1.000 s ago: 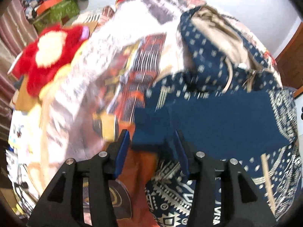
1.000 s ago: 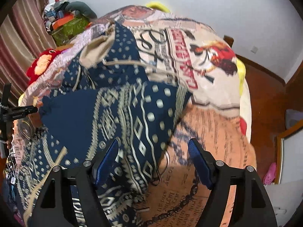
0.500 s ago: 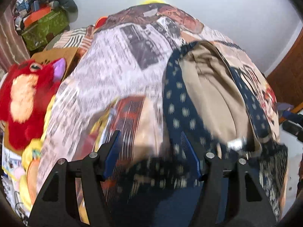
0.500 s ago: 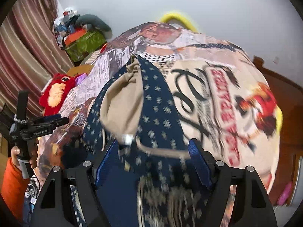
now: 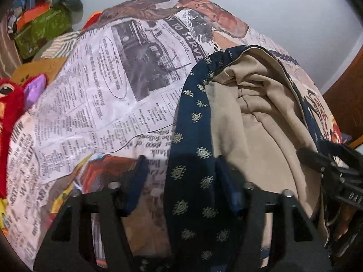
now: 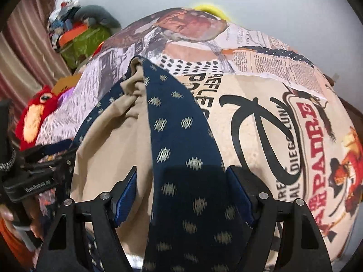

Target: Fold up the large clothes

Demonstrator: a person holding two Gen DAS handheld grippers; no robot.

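While your left gripper (image 5: 179, 176) sits low over the bed, its blue-padded fingers (image 5: 138, 181) stand apart, with a band of the navy patterned garment with tan lining (image 5: 192, 181) running up between them; the cloth touches neither pad that I can see, so it reads as parted, not clamping. Your right gripper (image 6: 181, 192) looks the same: pads spread wide, and the navy band (image 6: 181, 158) fills the gap and drapes over the front, so whether it is pinched lower down I cannot tell.

Versus half a second ago, both views are sharp instead of motion-blurred. The garment sits closer to both cameras, and the tan lining (image 5: 261, 124) now spreads wide open between the two navy edges.

Each tool shows in the other's view: the right one at the right edge (image 5: 331, 170), the left one at the left edge (image 6: 34, 174), both touching or just beside the garment's near end.

Beyond the garment, the newspaper-print bedspread (image 5: 102, 90) is bare up to the far wall. A red plush toy (image 6: 34, 117) lies at the bed's left edge, and a green box (image 6: 84, 43) with clutter on top stands in the far left corner.
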